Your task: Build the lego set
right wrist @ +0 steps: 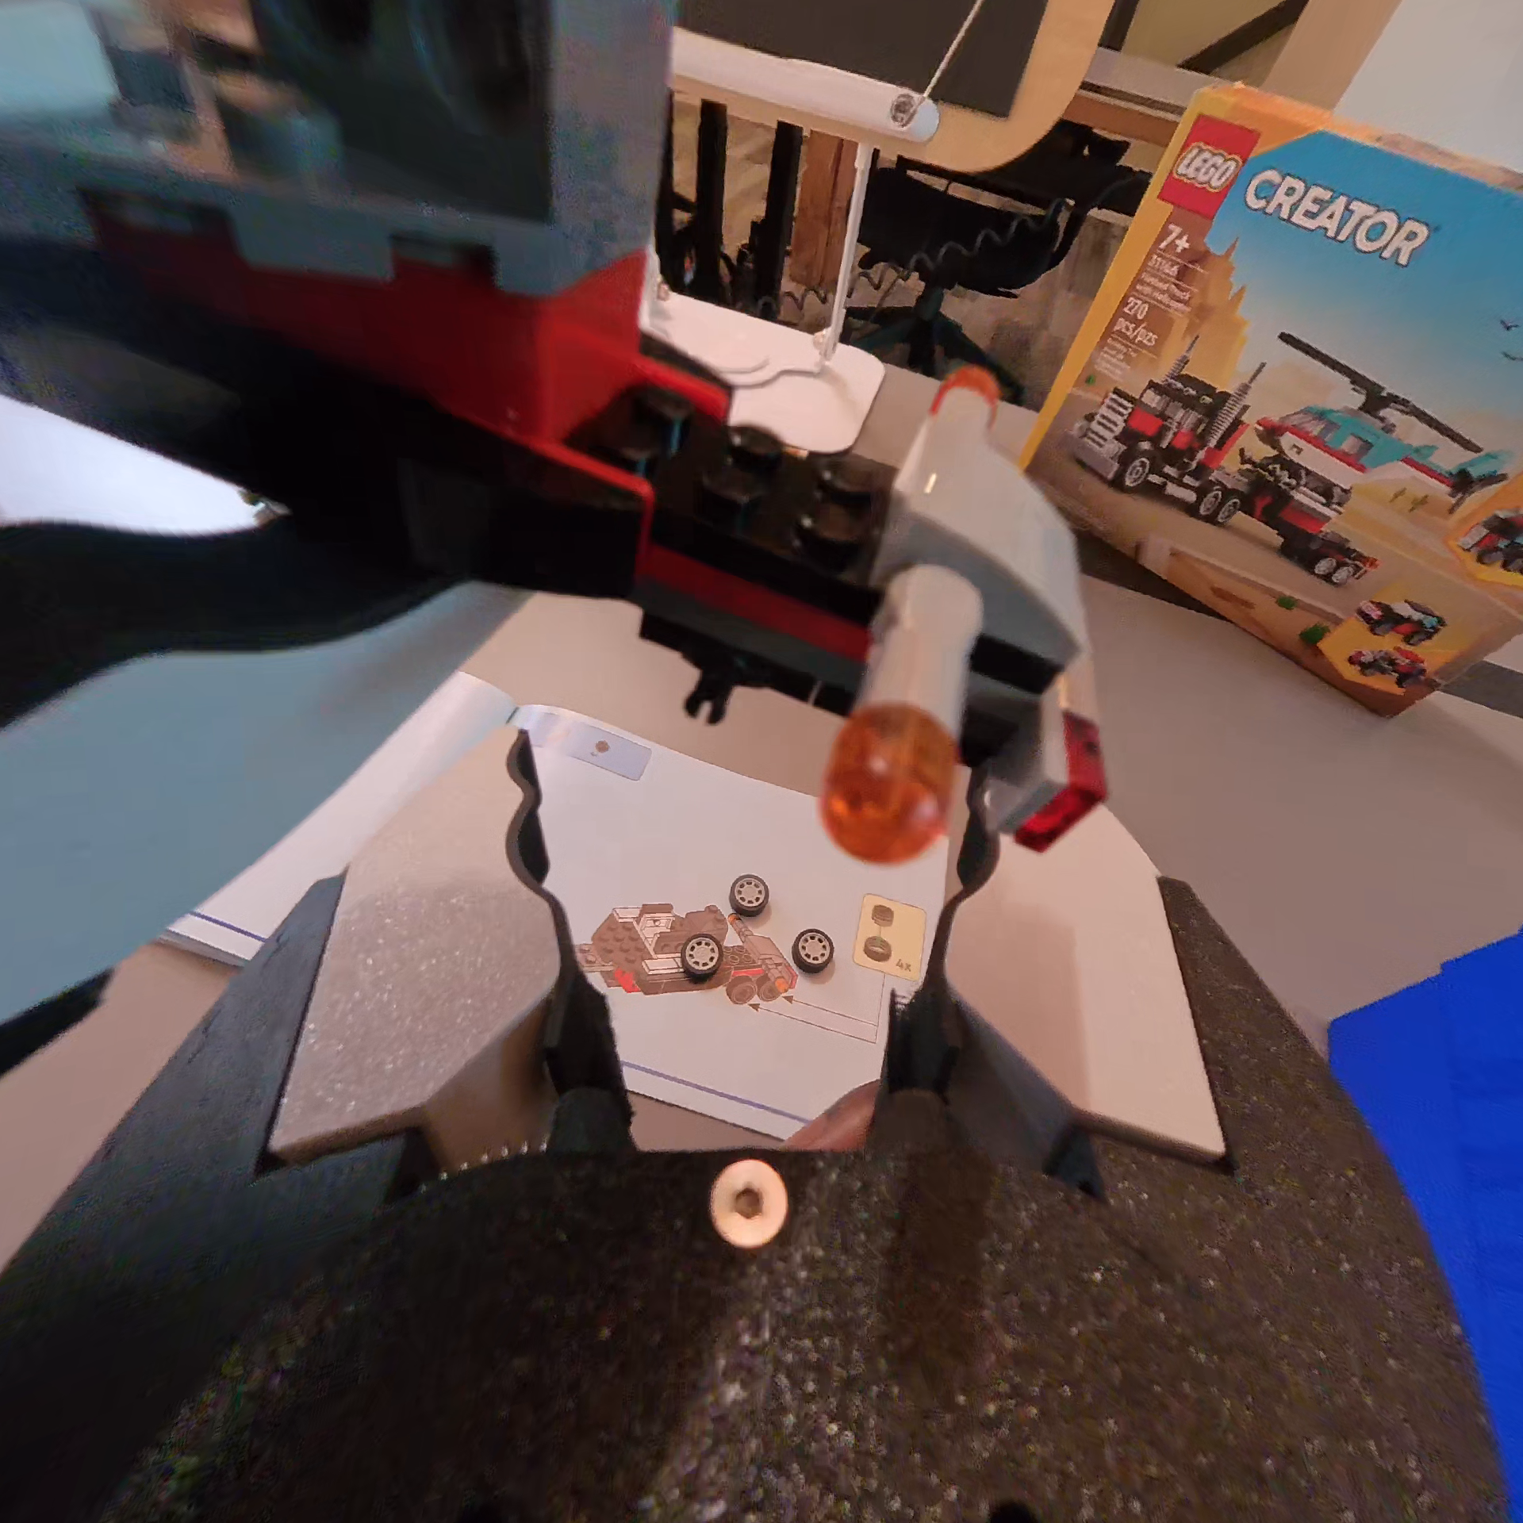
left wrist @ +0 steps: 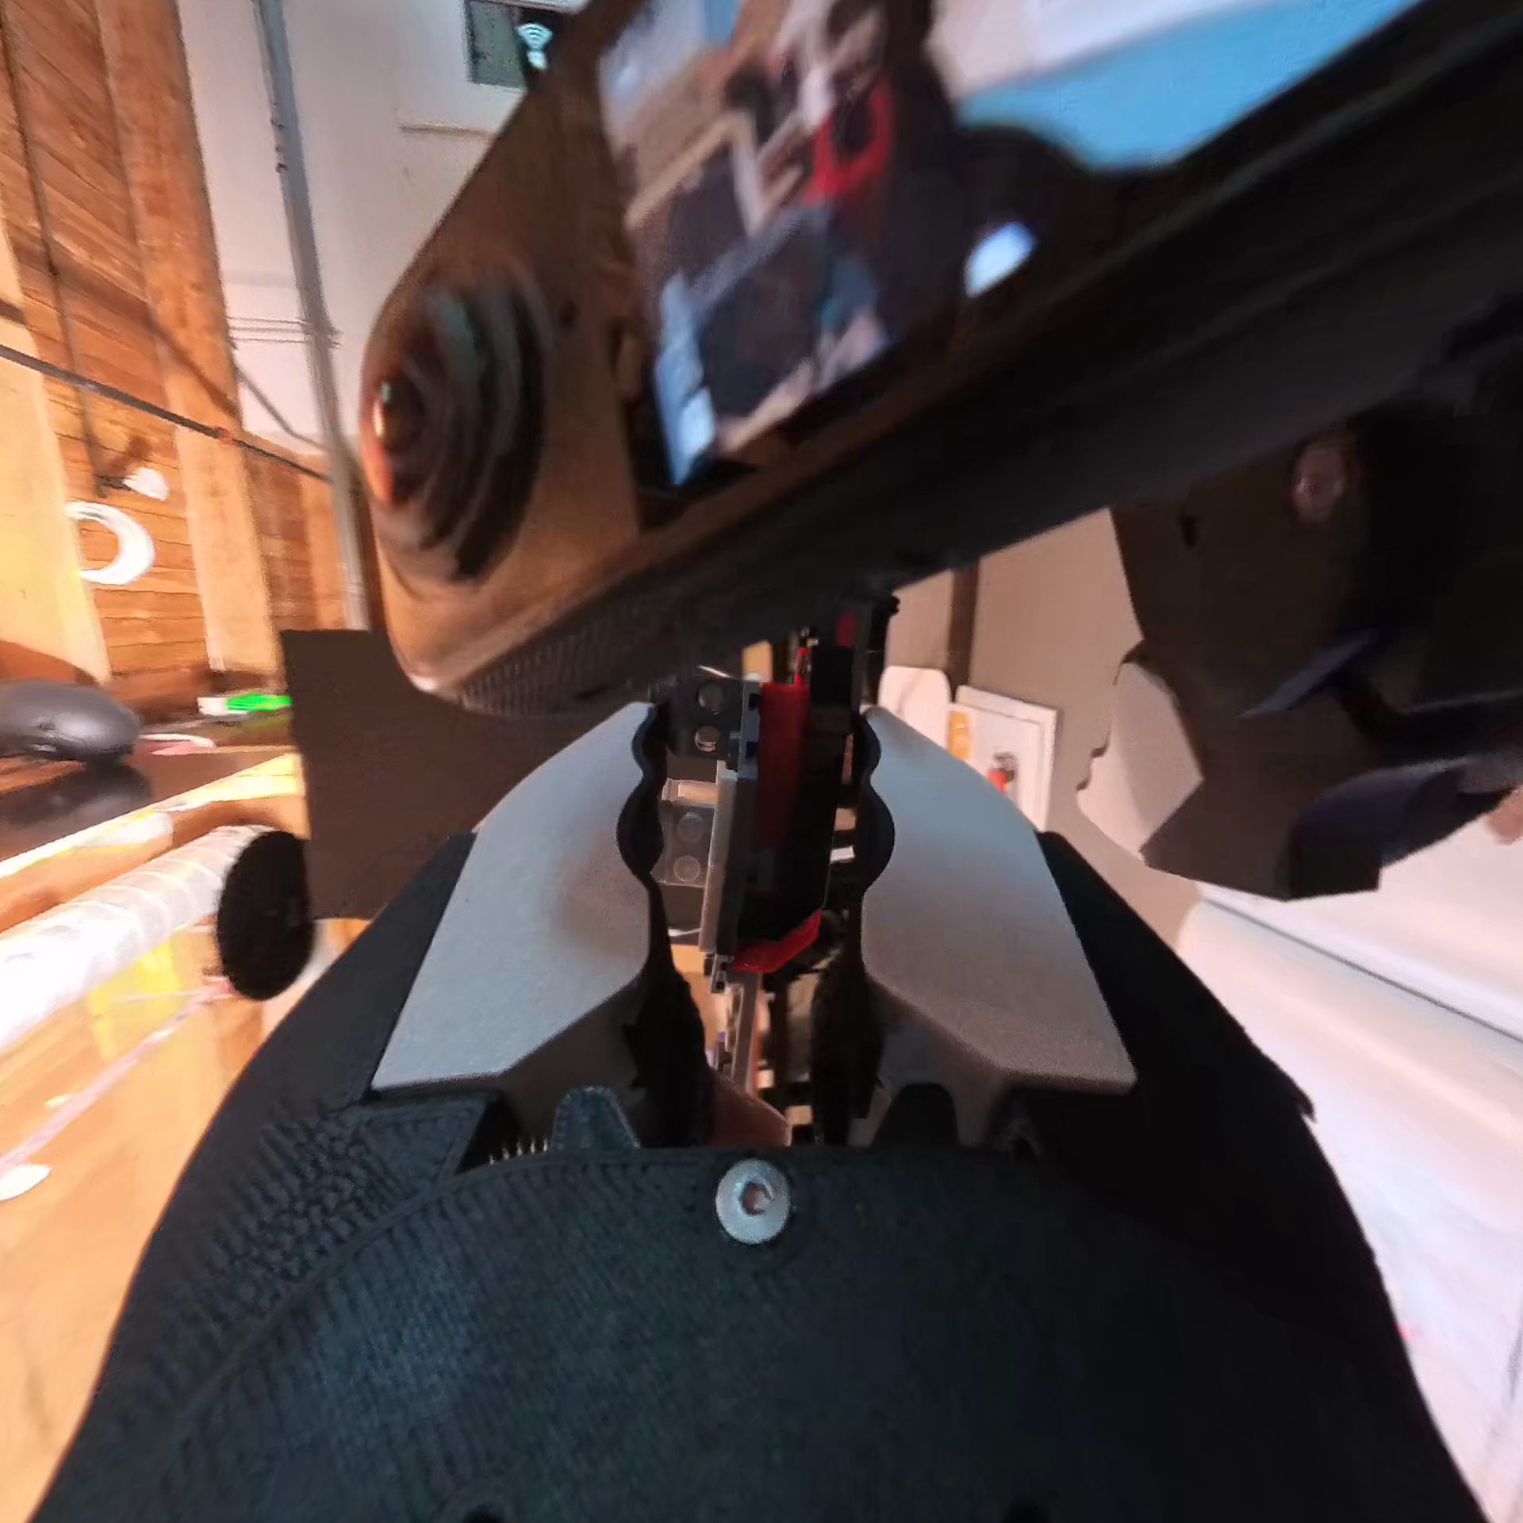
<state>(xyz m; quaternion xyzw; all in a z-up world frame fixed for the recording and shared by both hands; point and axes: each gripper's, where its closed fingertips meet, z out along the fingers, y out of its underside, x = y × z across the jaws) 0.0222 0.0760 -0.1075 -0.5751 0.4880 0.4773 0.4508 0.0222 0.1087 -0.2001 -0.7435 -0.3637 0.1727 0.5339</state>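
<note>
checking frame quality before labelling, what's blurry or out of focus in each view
Left wrist view: the right gripper overhead is smeared, while the lego model between the left gripper fingers is fairly sharp. Right wrist view: the model's red end is soft, the three wheels on the instruction booklet crisp.

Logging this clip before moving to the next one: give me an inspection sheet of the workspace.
Surface: grey table, partly covered by an open instruction booklet.
Job's things: three loose wheels on the booklet; part-built model held in the air.
Clutter: set box standing at the back; blue object at right.
Grippers: left hand-held gripper shut on the model; right hand-held gripper open, empty.
Cables: coiled cable behind the table.
Surroundings: white stand, wooden wall.
</note>
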